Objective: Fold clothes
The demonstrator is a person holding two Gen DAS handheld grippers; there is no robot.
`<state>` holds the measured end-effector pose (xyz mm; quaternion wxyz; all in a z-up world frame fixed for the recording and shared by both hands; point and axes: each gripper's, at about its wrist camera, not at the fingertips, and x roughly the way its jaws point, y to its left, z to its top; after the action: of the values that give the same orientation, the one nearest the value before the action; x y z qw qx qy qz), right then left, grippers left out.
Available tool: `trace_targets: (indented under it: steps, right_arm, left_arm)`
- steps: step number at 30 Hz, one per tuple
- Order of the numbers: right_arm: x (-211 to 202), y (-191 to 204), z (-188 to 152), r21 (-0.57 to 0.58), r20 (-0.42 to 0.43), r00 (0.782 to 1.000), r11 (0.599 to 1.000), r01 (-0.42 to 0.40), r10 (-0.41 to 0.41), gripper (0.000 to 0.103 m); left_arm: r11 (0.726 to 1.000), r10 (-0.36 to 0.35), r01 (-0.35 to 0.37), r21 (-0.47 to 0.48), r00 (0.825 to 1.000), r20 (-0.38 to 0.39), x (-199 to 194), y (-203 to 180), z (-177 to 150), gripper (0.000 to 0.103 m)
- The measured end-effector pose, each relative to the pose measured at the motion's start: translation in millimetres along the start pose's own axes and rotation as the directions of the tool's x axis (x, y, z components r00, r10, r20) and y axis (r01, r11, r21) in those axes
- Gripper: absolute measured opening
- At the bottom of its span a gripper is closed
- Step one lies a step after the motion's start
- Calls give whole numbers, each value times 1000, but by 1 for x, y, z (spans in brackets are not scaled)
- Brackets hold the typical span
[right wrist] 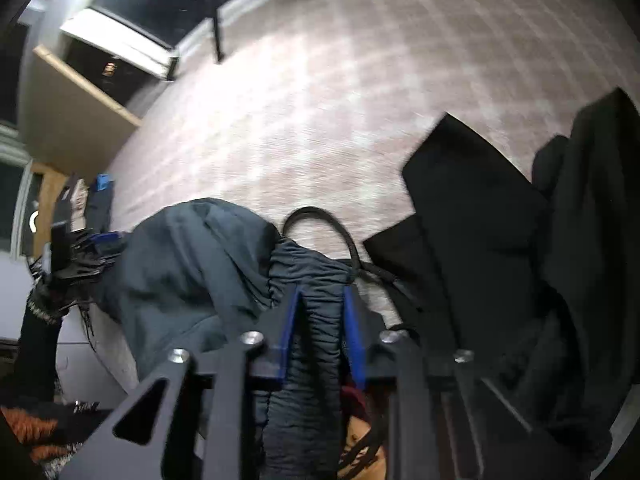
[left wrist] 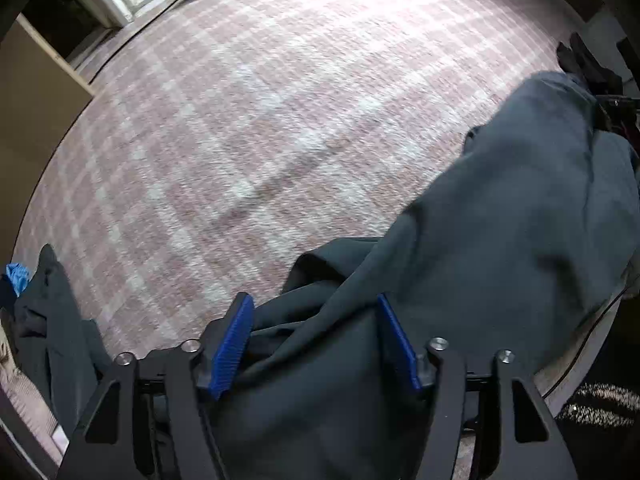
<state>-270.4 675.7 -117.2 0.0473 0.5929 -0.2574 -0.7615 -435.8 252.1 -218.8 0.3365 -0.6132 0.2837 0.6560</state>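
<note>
A dark teal-grey garment (left wrist: 500, 208) hangs stretched between my two grippers above a plaid carpet (left wrist: 260, 120). In the left wrist view, a thick bunch of its cloth fills the space between the blue pads (left wrist: 234, 344) of my left gripper (left wrist: 318, 324), and the pads press on it. In the right wrist view, my right gripper (right wrist: 322, 320) is shut on a gathered, ribbed edge of the same garment (right wrist: 192, 260). The left gripper (right wrist: 100, 240) shows small at the far left of that view, carried by a dark-sleeved hand (right wrist: 40, 308).
Black clothes (right wrist: 500, 220) lie piled on the carpet (right wrist: 320, 100) to the right, with a black cord loop (right wrist: 320, 216) beside them. Another dark garment (left wrist: 52, 320) and a blue item (left wrist: 16, 276) lie at lower left. A wooden panel (left wrist: 32, 120) stands on the left.
</note>
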Motion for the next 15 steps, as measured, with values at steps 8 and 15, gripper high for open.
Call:
trace_targets:
  steps: [8,15]
  right_arm:
    - [-38,22,-37,-24,65,998,999,-24,25,7]
    - [-27,9,-35,17,43,999,1000,-23,22,7]
  left_arm:
    - [999,-35,35,-7,999,14,-7,3,-30,20]
    - [999,-48,49,-18,998,27,-12,6,-48,16]
